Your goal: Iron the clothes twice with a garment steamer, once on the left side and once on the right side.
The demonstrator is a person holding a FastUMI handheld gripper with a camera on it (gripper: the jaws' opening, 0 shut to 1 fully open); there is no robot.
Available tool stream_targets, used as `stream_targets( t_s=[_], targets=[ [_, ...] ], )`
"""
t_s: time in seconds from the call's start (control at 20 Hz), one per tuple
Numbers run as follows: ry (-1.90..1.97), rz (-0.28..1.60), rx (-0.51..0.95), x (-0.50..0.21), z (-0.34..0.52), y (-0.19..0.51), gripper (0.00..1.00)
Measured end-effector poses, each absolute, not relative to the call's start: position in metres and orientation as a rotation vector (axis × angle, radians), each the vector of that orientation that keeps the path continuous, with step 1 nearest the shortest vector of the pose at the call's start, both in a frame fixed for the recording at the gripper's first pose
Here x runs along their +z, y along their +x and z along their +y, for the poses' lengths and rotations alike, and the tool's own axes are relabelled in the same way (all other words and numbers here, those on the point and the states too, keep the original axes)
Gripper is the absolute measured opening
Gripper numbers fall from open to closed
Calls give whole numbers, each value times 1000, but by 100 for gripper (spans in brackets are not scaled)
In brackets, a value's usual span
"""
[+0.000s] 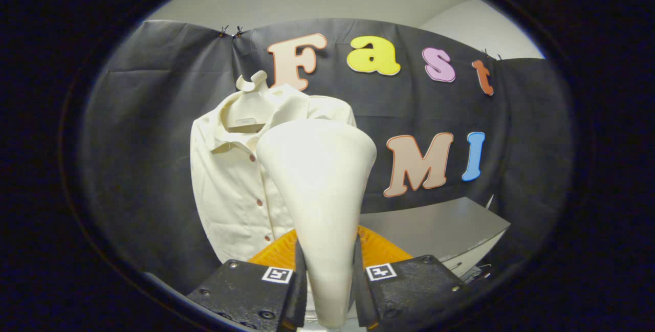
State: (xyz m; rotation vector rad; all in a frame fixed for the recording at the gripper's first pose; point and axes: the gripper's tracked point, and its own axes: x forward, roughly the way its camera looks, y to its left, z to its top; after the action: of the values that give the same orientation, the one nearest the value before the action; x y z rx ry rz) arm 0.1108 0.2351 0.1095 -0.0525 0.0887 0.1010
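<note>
**Steamer held, shirt not yet reached**

Black cloth lines the booth behind a cream shirt (pixel 235 178), which hangs on a hanger (pixel 252 84) with its buttoned front facing the camera. A grey worktop (pixel 435 229) stands low beside the shirt, near the cloth.

The hand-held gripper (pixel 330 291) is clenched on the garment steamer (pixel 320 189); both fingers press the narrow handle between them, one on each side. The steamer stands upright, its wide head flaring beyond the fingers and covering part of the shirt's button side. An orange ribbed part (pixel 376 250) shows just behind the handle; its purpose cannot be told.

Judgement: gripping the narrow handle leaves the head free to be steered. Whether the head touches the fabric cannot be told. Hanging the shirt open-fronted leaves both halves reachable for one pass each.
</note>
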Motion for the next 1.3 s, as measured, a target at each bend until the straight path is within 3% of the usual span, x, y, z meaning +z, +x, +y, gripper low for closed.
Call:
stream_targets(
  t_s=[0.8, 1.3],
  targets=[
    [36, 36, 192, 100, 443, 144, 37],
    [39, 74, 88, 73, 464, 205, 37]
  ],
)
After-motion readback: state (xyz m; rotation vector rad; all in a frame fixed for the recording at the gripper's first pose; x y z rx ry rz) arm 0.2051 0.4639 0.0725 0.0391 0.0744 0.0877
